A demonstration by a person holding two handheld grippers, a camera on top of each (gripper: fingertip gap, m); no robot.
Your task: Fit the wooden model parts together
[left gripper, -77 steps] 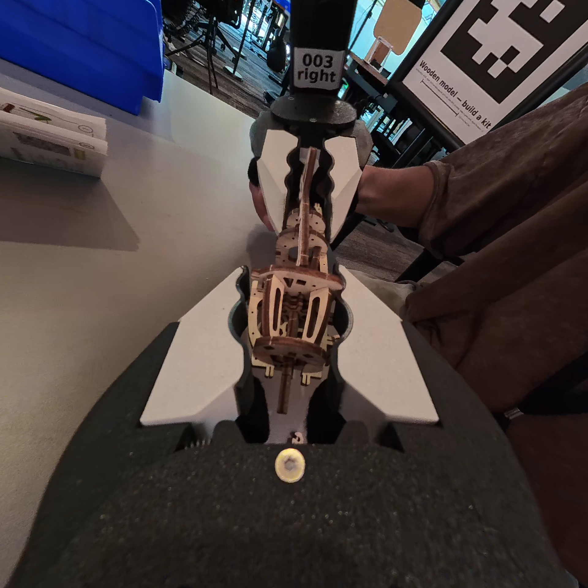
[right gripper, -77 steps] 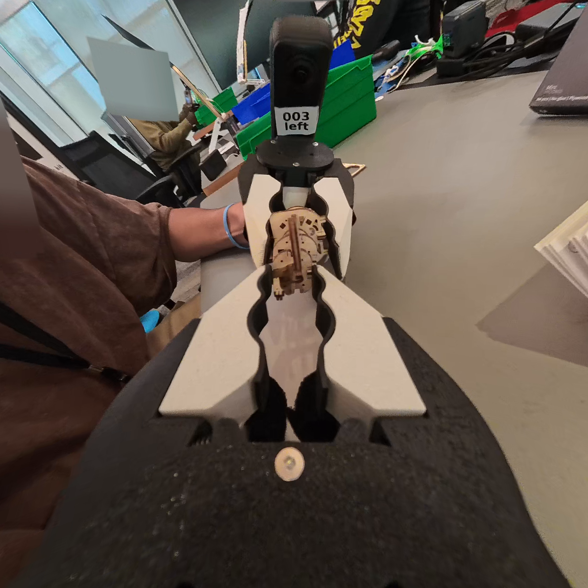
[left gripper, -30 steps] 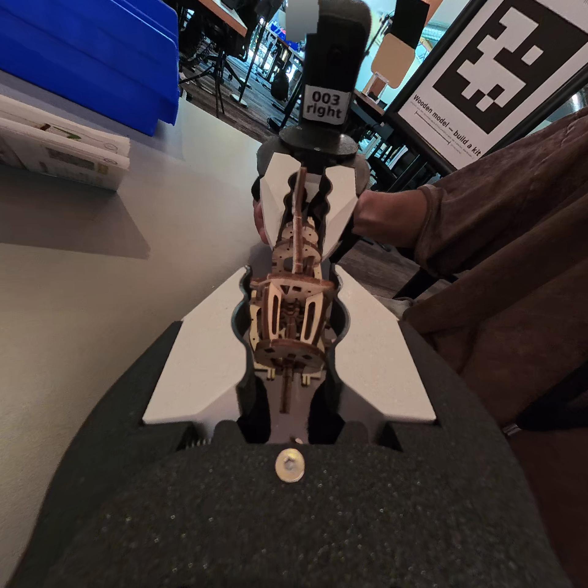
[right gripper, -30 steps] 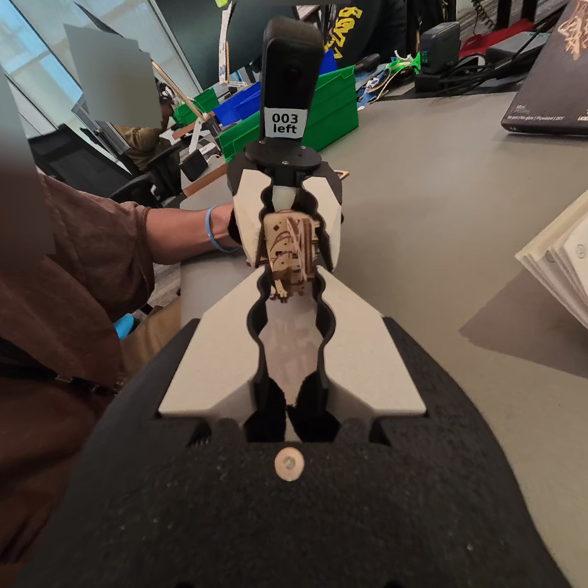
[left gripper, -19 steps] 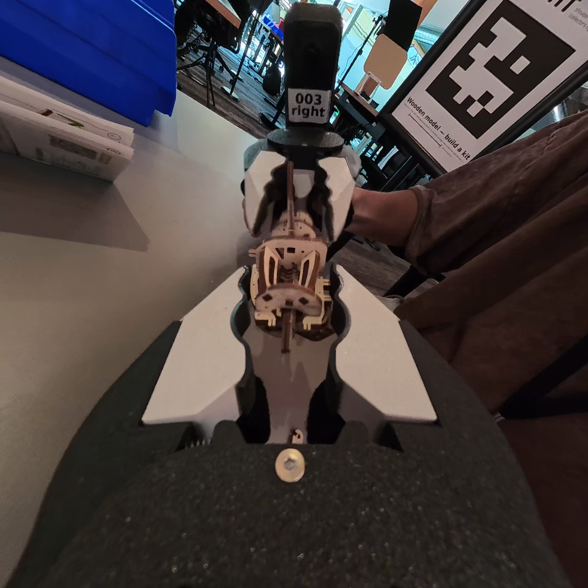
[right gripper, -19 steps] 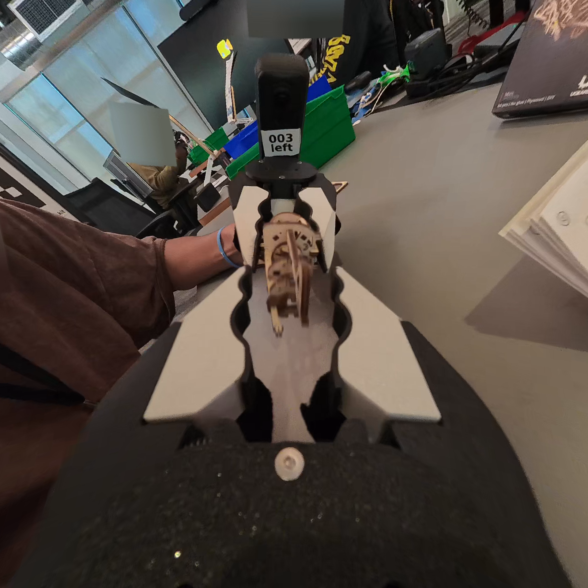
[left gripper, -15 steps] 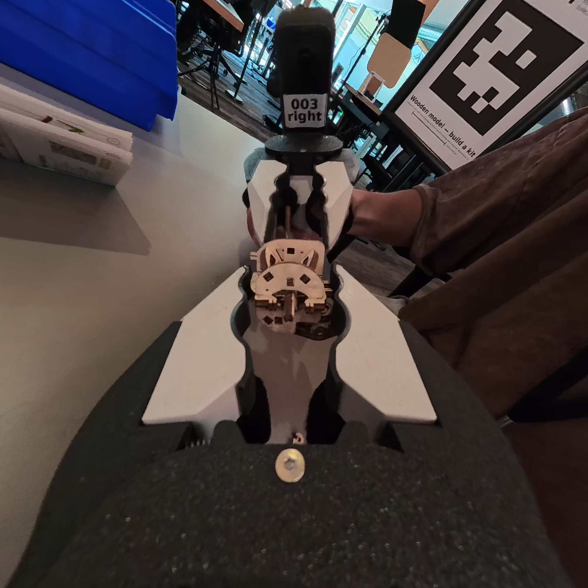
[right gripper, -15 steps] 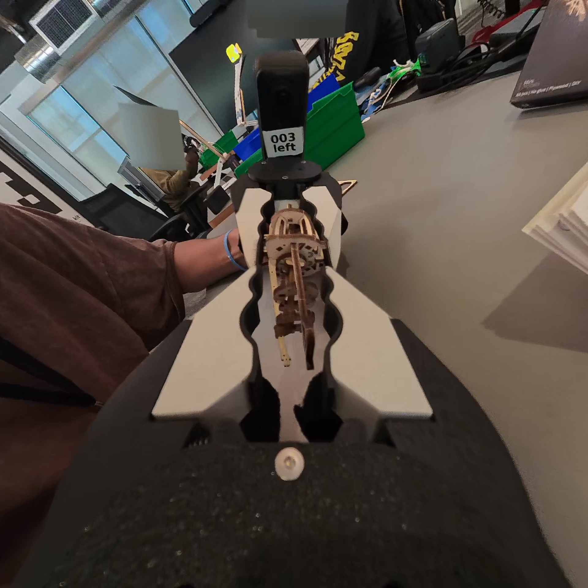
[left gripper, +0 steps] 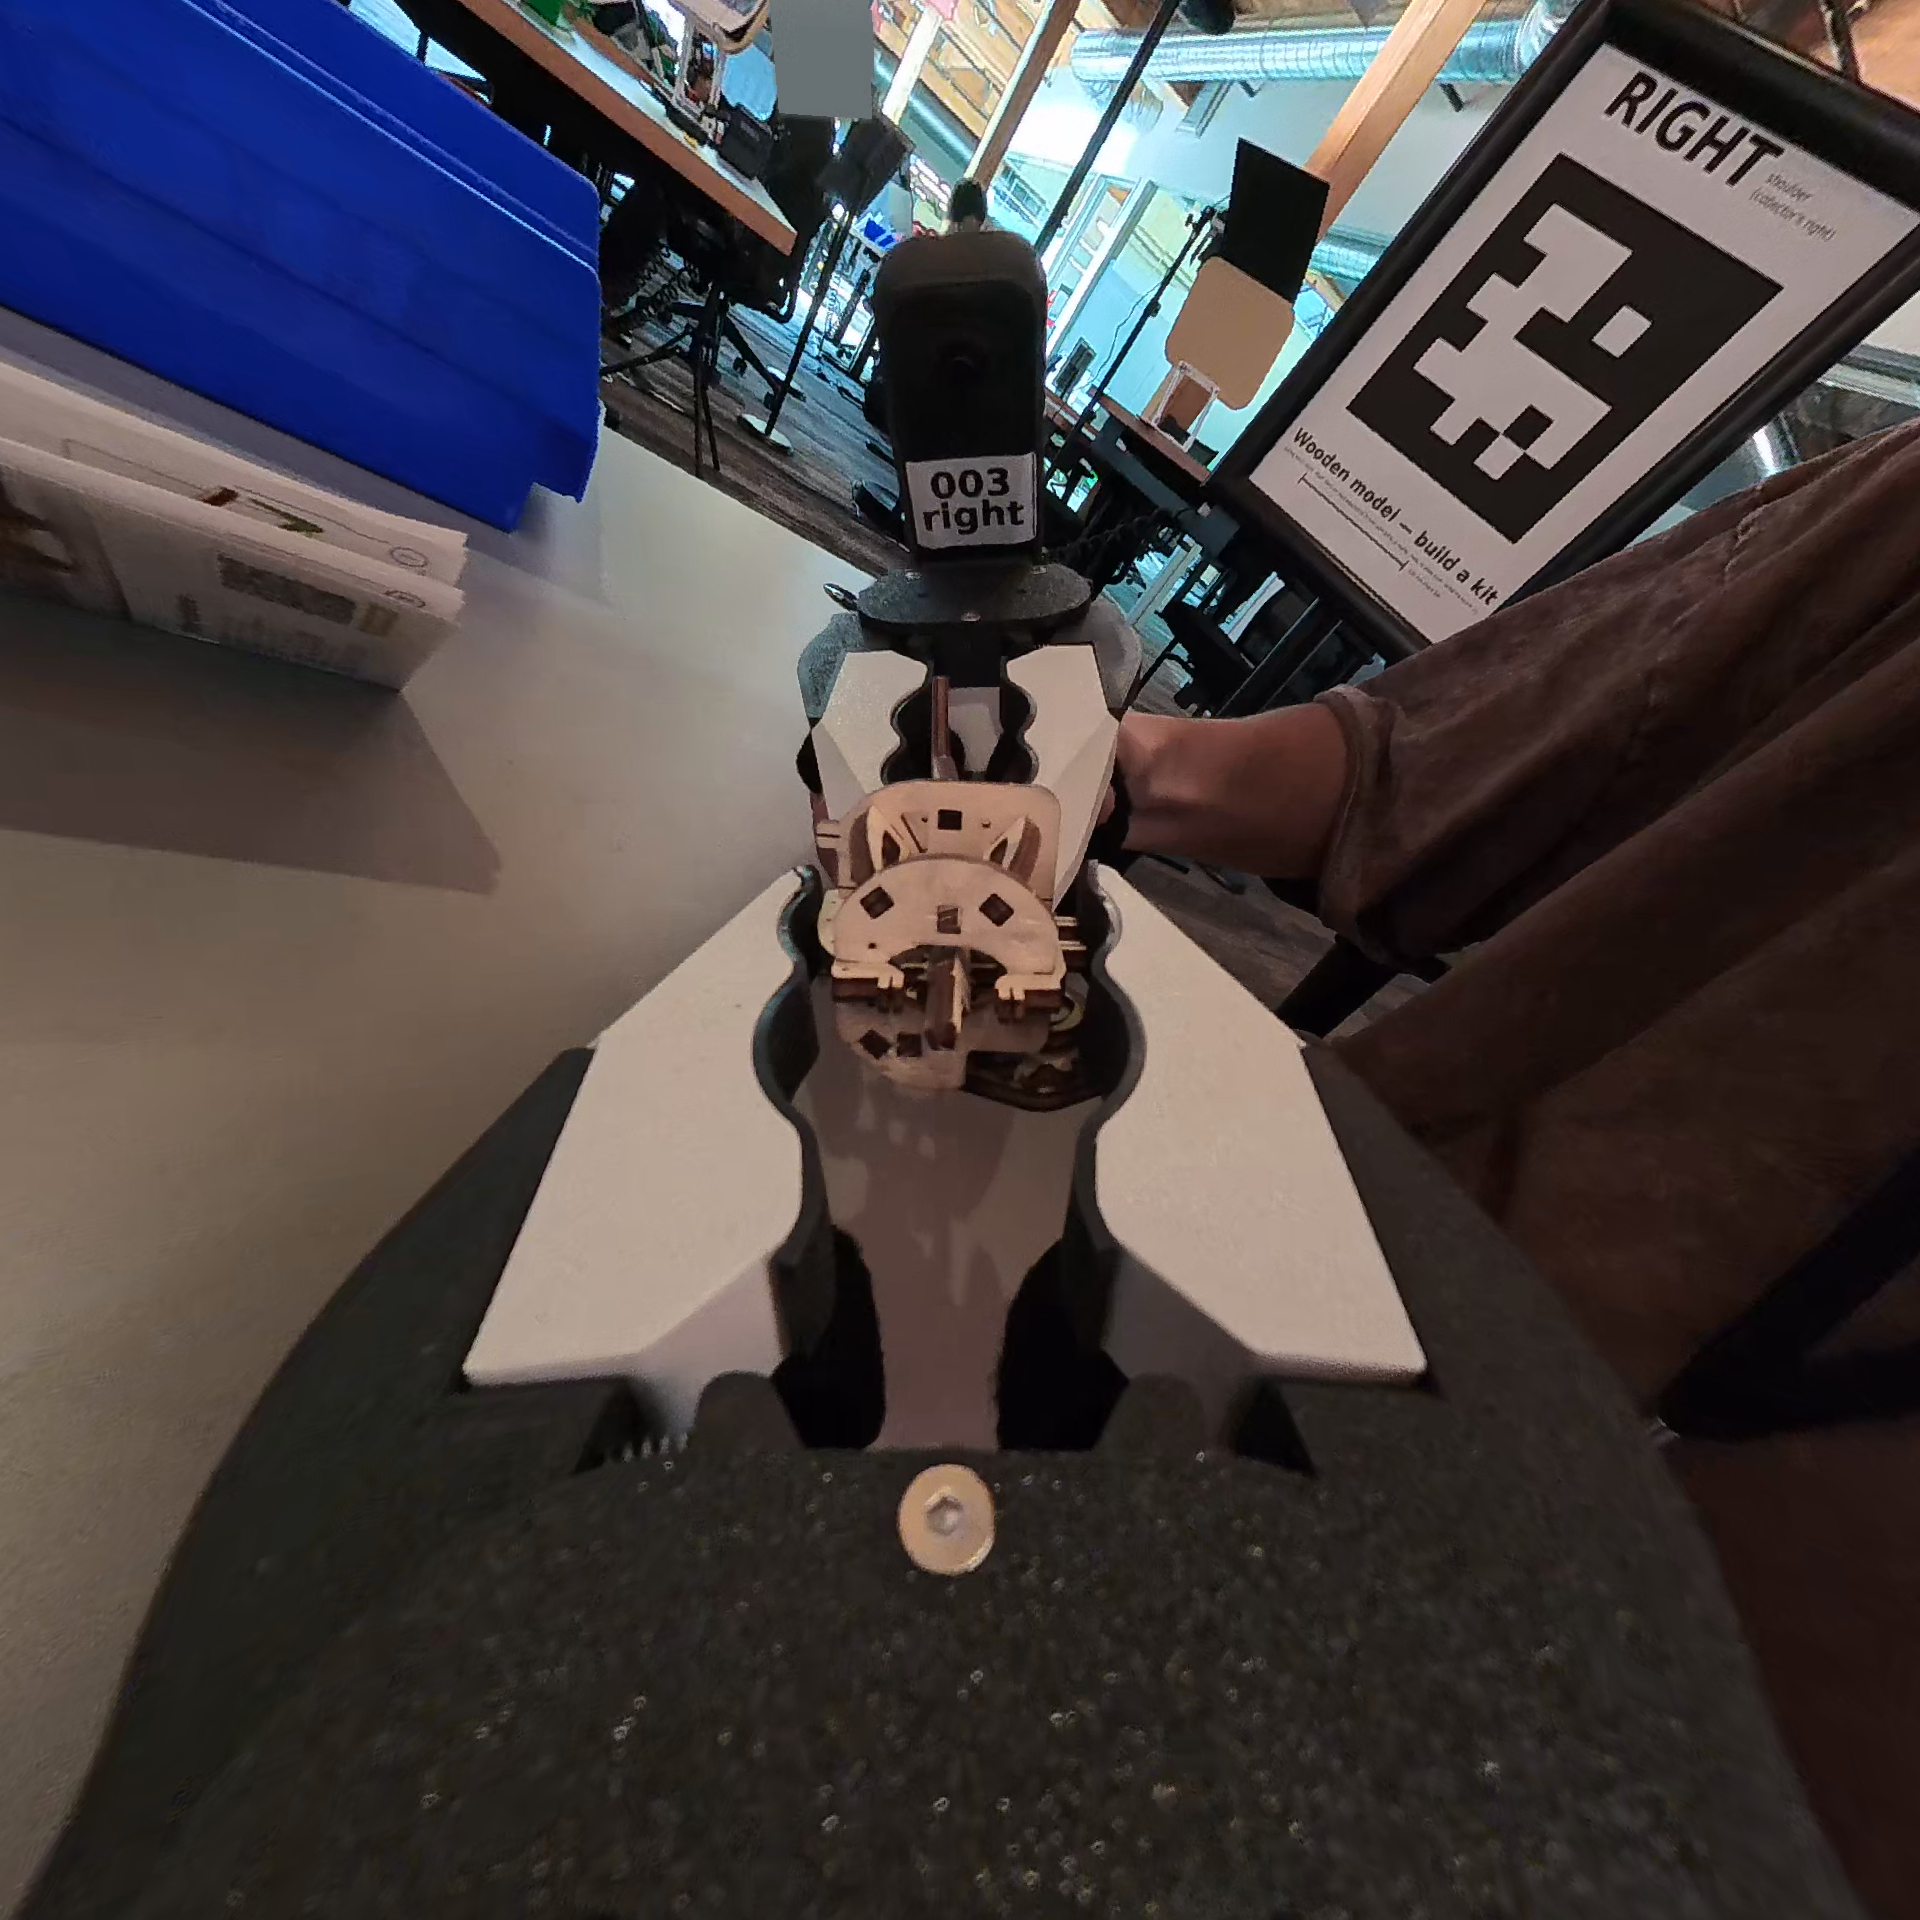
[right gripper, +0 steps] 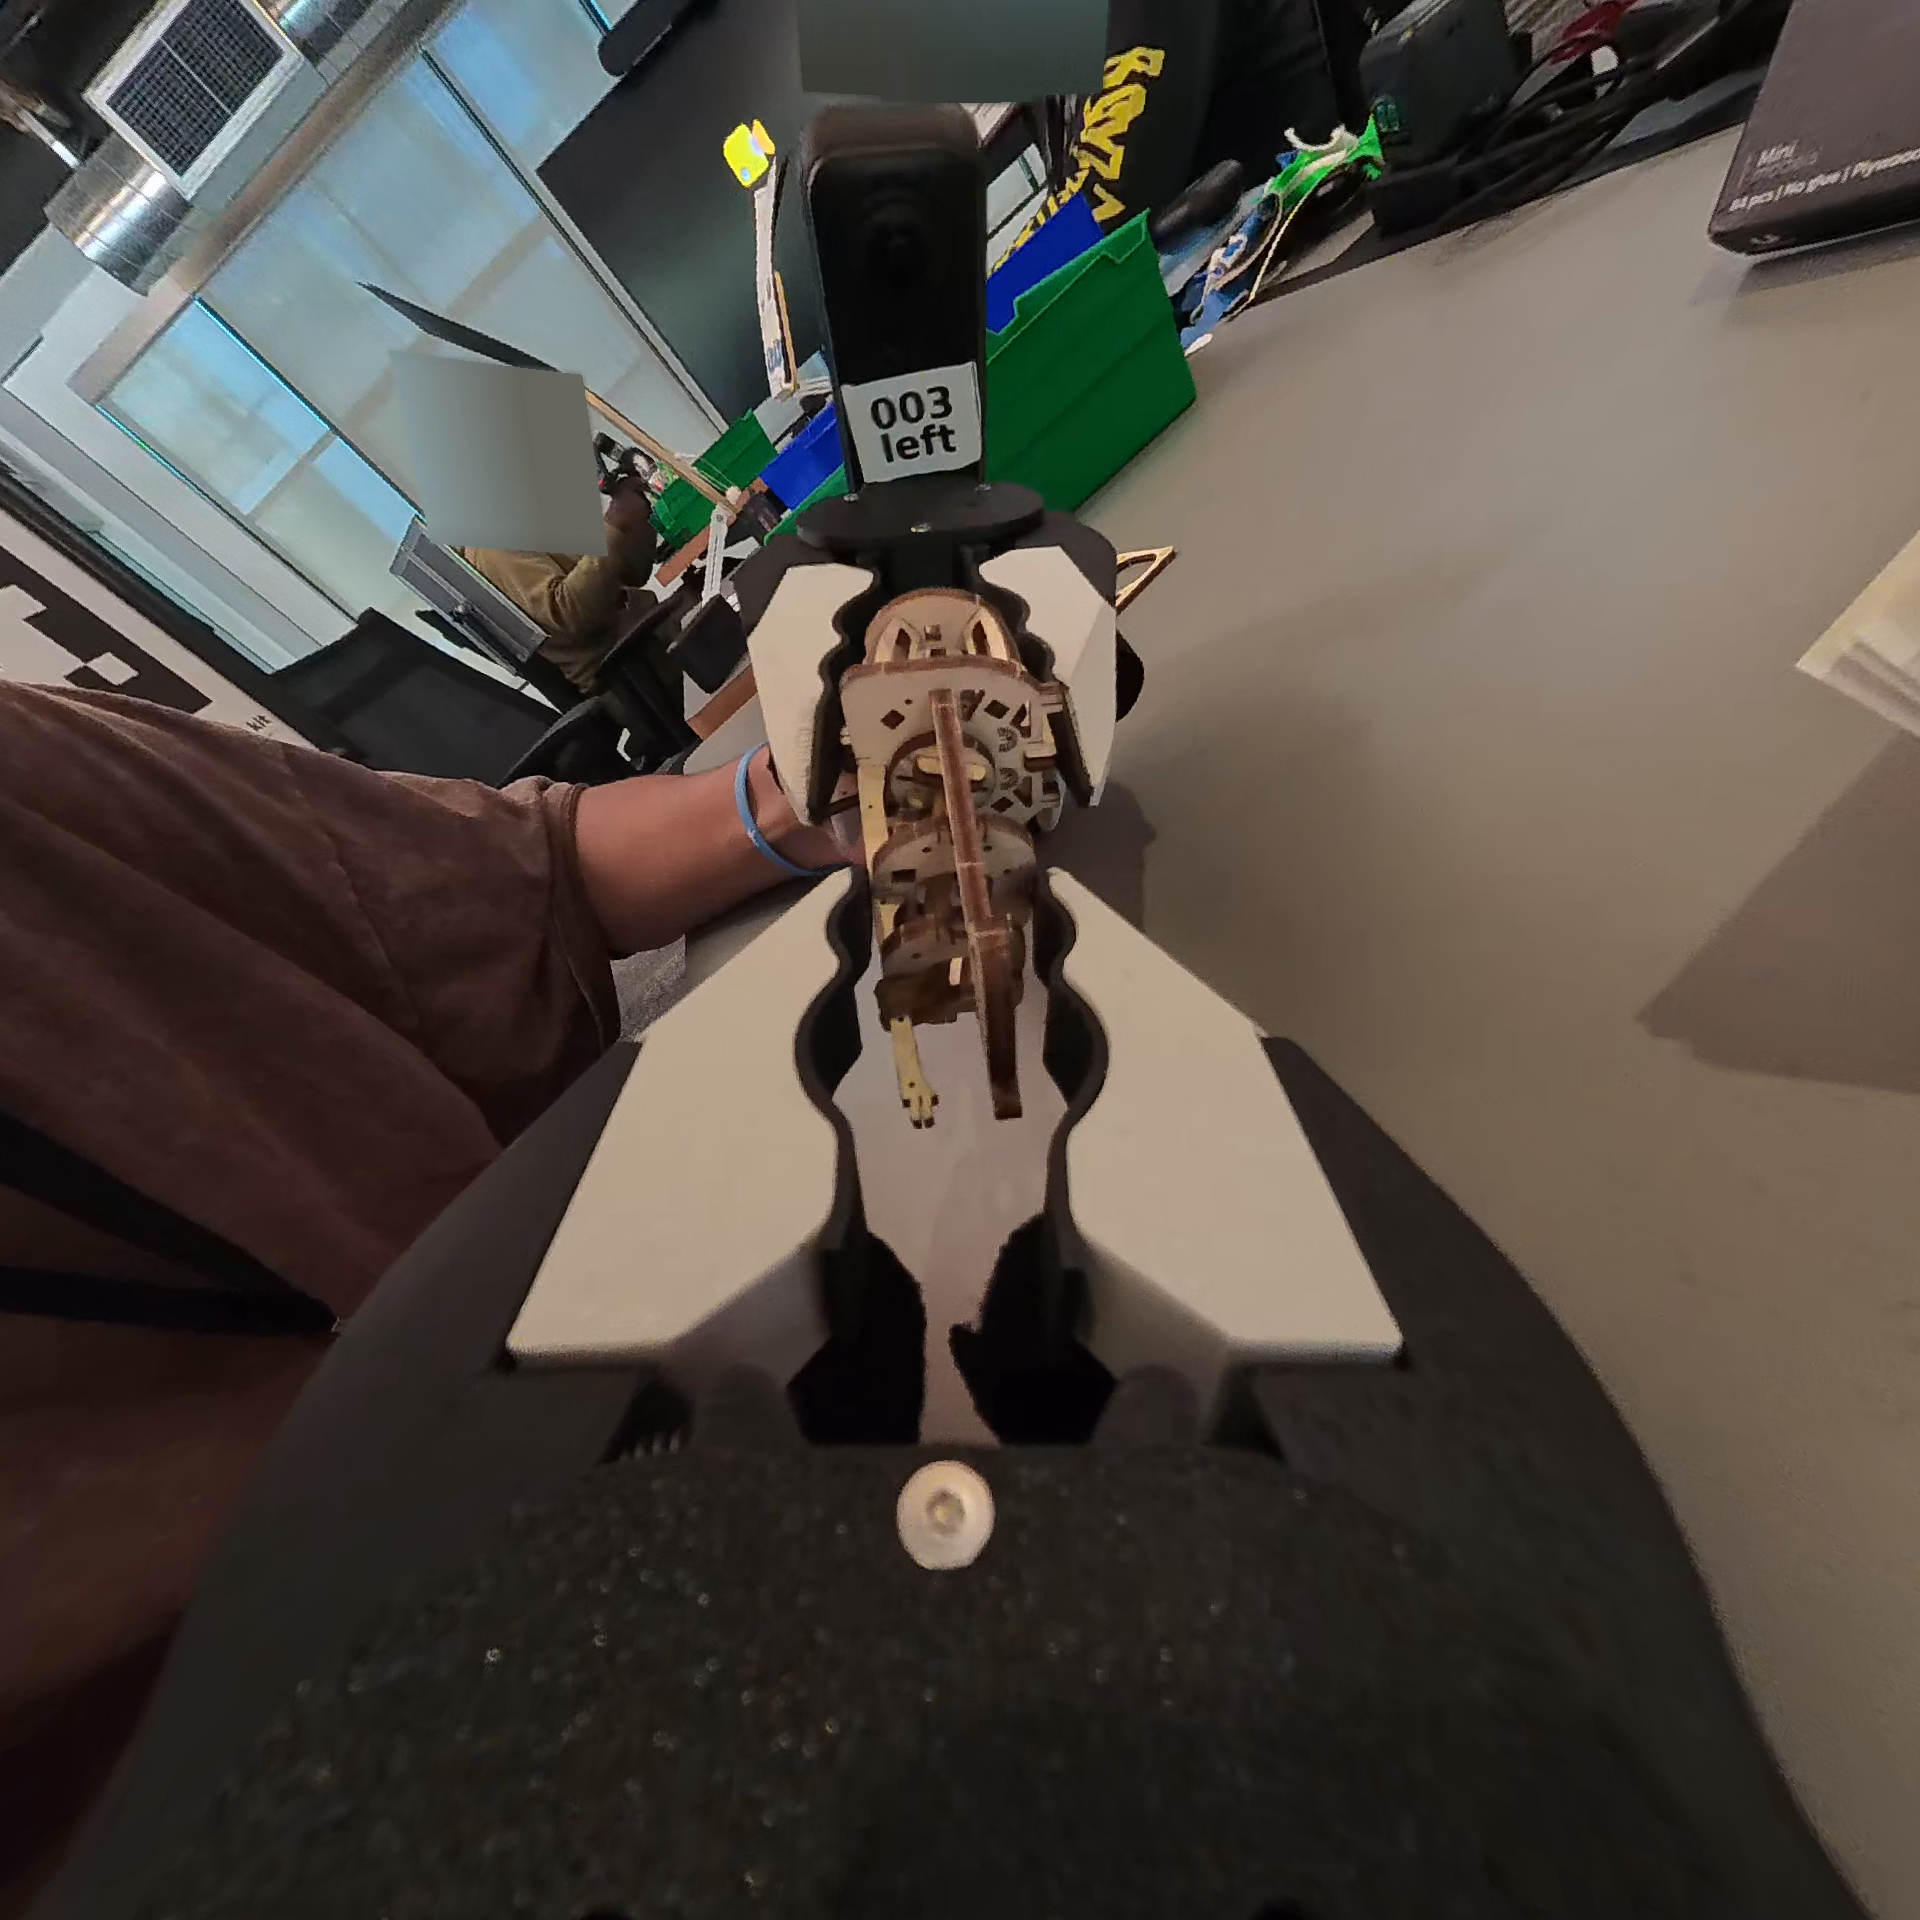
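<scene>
The wooden model (left gripper: 945, 966) is a light plywood assembly of discs, gears and thin bars, held in the air over the grey table (left gripper: 312, 987). In the left wrist view its flat end plate faces the camera between my left gripper's (left gripper: 951, 914) fingertips, which are shut on it. The right gripper (left gripper: 961, 748) faces mine from just behind the model. In the right wrist view the model (right gripper: 951, 831) runs lengthwise, and my right gripper (right gripper: 945, 894) is closed around its long bars. The left gripper (right gripper: 935, 675) clasps the far disc end.
Blue bins (left gripper: 260, 239) and a stack of booklets (left gripper: 208, 561) lie to the left. A framed marker sign (left gripper: 1558, 343) stands at the right, beside a person's brown sleeve (left gripper: 1662, 831). A green bin (right gripper: 1091, 343), a dark box (right gripper: 1829, 135) and white papers (right gripper: 1870, 644) are on the table. My two grippers' fingertips are within a few centimetres of each other.
The model has turned in the left gripper, so its end plate now faces that camera instead of its side. The right gripper has come in over the model's long bars. Both views tilted upward.
</scene>
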